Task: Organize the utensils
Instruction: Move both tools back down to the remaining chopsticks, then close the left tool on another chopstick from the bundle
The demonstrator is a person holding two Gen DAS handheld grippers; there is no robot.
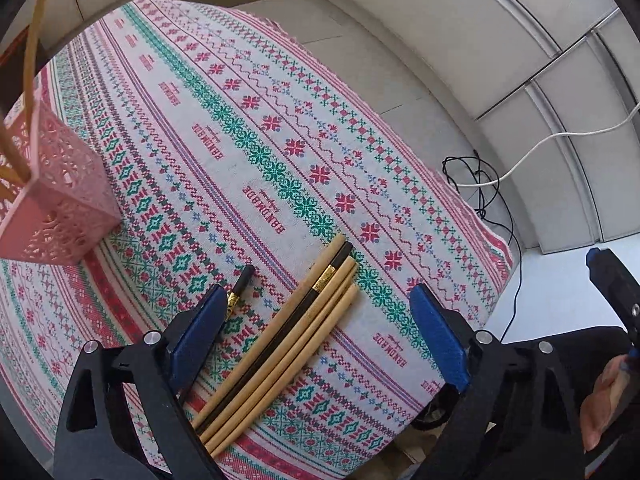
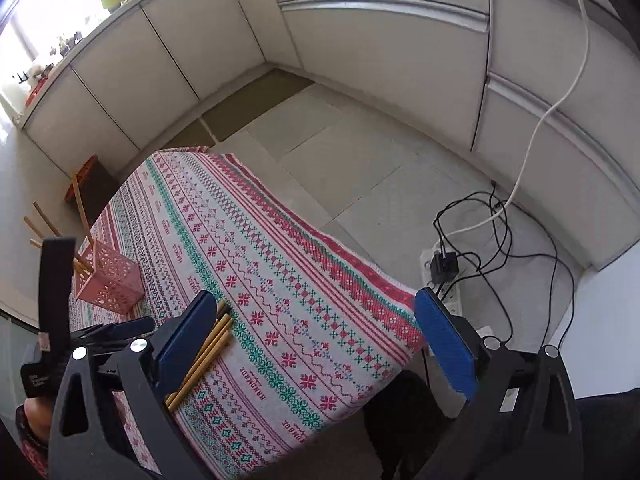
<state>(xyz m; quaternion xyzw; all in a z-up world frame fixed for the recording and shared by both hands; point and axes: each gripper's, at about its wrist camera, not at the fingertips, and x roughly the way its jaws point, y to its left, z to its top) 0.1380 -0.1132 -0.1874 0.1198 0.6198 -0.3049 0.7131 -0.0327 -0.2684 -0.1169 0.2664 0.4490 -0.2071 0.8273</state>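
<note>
The chopsticks [image 1: 280, 344] lie in a tight bundle on the table [image 1: 224, 92], directly below and between the pads of the left hand-held gripper [image 1: 320, 332], whose jaws stand wide apart with nothing clamped. The bundle's long axis runs diagonally, from the near table edge up and to the right, so it lies roughly across the gap between the pads. One black chopstick [image 1: 239, 291] rests apart, just beside the left pad. The right hand-held gripper [image 2: 316, 340] is also spread and empty; the bundle sits off by its left finger, so the left is the nearer. The pink holder [image 1: 56, 208], already carrying sticks, stands well away at the far left. A patterned cloth covers the table; white cabinets and floor cables [image 2: 480, 236] surround it.
</note>
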